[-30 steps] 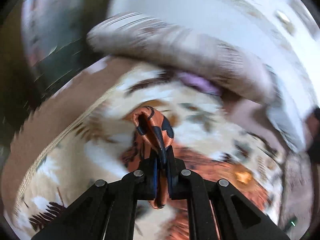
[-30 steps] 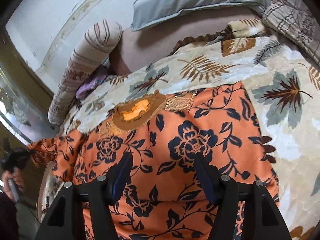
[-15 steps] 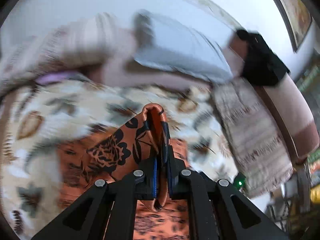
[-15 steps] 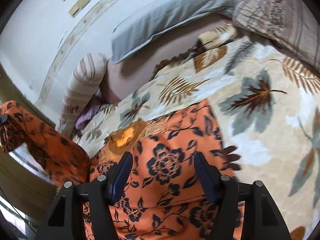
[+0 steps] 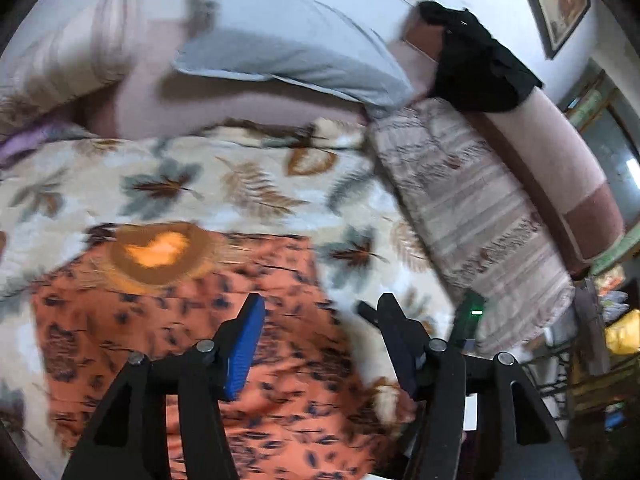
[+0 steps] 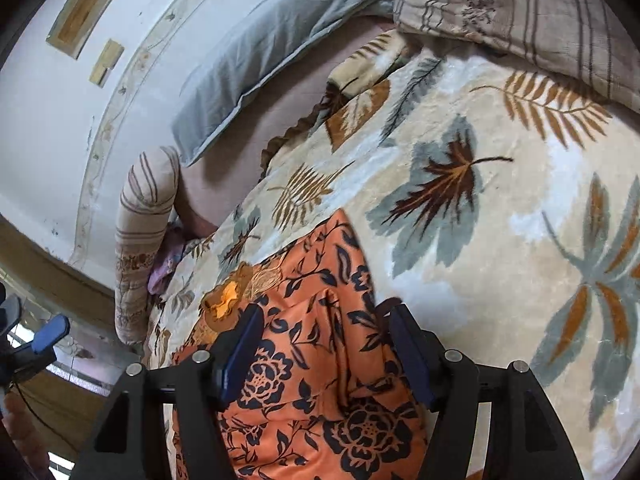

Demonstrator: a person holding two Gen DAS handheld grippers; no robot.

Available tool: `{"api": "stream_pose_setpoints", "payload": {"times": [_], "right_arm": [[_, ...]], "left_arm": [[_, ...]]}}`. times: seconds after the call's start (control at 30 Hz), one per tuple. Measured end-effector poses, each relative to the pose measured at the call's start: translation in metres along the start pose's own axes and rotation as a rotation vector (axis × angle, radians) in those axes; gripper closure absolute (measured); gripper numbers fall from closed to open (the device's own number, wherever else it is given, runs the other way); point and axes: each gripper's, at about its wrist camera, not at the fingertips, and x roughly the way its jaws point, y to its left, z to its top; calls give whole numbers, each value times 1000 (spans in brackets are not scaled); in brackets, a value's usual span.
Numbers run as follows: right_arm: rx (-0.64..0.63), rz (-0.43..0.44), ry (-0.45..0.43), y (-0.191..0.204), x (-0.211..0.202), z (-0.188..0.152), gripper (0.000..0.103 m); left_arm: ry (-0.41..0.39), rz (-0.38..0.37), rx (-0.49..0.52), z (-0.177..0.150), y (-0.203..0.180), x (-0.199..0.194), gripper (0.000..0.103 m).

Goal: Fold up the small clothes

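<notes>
Released: left gripper (image 5: pixel 320 344) jaws opening, off orange garment (image 5: pixel 168 340) | right gripper (image 6: pixel 324 352) jaws spread, empty

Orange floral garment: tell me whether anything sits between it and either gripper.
Nothing visible does. The orange floral garment lies flat on the leaf-print blanket, directly under the open right gripper. The left gripper, jaws opening with nothing between them, hovers over it too.

I see a bed under a leaf-patterned blanket (image 6: pixel 500 128), a grey pillow (image 6: pixel 272 40) against the white wall (image 6: pixel 48 128), and a striped bolster (image 6: pixel 144 216) beside it. A framed picture (image 5: pixel 556 0) hangs on the wall; black cloth (image 5: pixel 476 64) drapes the pink headboard (image 5: pixel 560 168).
</notes>
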Motion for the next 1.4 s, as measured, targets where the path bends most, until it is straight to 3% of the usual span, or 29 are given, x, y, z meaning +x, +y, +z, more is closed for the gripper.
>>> {"api": "stream_pose_setpoints", "payload": {"times": [0.13,0.3,0.37,0.5,0.6,0.67,0.7,0.87,0.97,1.03,1.13,1.2,1.3,1.4], "right_arm": [[12,69,81,6,18,-8,34],[85,135,147,4,43,-19,39],[29,147,158,17,49,-22,49],[-87,123,213,45,67,-38,50],[-138,12,285,50,90,-50,50],[-181,-85,314,53,102,-55,61],[-190,-90,309,55,102,-53,62],[-157,-35,220,56,96,-22,61],[-97,7,231,48,113,-10,60],[-107,-38,272,46,132,-10,60],[-143,-58,252,47,145,-6,62],[-151,-65,245,52,147,-2,62],[-144,-52,220,58,139,-2,61],[-181,27,214,71,122,-4,61]], "left_arm": [[-11,162,-30,-22,59,-5,43],[2,340,-172,-69,161,-1,44],[-4,400,-213,-89,193,1,44],[29,479,-252,-116,231,21,44],[90,531,-227,-131,244,40,44],[97,554,-172,-131,238,42,44],[105,568,-144,-128,232,40,44],[-34,532,-58,-86,215,16,44],[-18,546,-93,-61,229,32,43],[16,555,-133,-52,245,54,43],[64,612,-212,-54,273,78,43],[10,623,-229,-57,285,79,38],[-2,620,-250,-59,288,73,37],[-40,655,-233,-64,276,55,38]]}}
